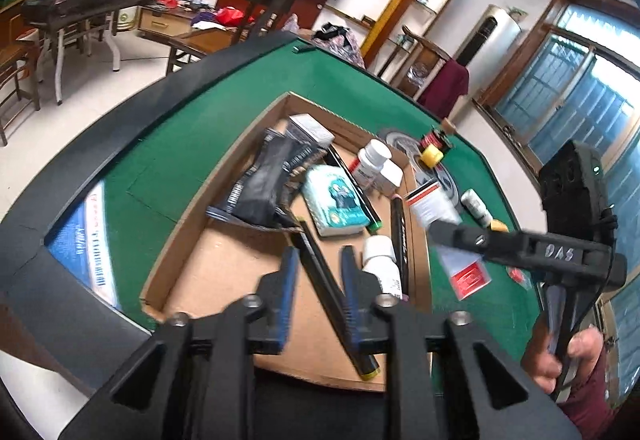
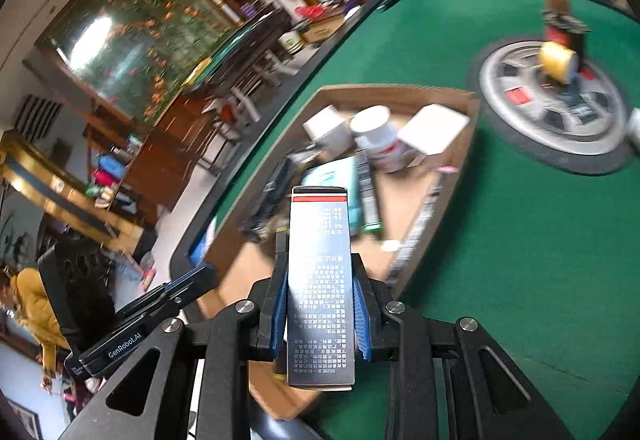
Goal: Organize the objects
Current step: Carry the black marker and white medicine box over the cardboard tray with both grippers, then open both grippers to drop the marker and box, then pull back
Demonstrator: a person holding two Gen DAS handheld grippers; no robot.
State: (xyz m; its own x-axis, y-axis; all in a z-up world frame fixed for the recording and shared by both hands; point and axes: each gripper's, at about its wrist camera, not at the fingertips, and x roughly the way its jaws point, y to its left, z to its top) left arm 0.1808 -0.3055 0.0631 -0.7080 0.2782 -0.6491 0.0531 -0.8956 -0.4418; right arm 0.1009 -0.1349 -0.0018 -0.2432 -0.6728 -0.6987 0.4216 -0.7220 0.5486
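A shallow cardboard box [image 1: 224,264] lies on the green table [image 1: 192,144] and holds white bottles [image 1: 370,160], a teal tissue pack [image 1: 334,202], black packets [image 1: 264,184] and long black markers [image 1: 320,264]. My left gripper [image 1: 318,280] is open and empty just above the box's near end. My right gripper [image 2: 320,304] is shut on a slim silver and red carton [image 2: 320,280], held over the box's [image 2: 400,96] right edge. The carton also shows in the left wrist view [image 1: 444,236], with the right gripper [image 1: 440,230] around it.
A round silver dial [image 2: 532,112] sits in the table's middle, with a yellow-capped bottle [image 2: 558,60] lying on it. A small white bottle [image 1: 476,206] lies right of the box. A blue leaflet [image 1: 86,240] sits in the table's left corner. Chairs and shelves stand beyond.
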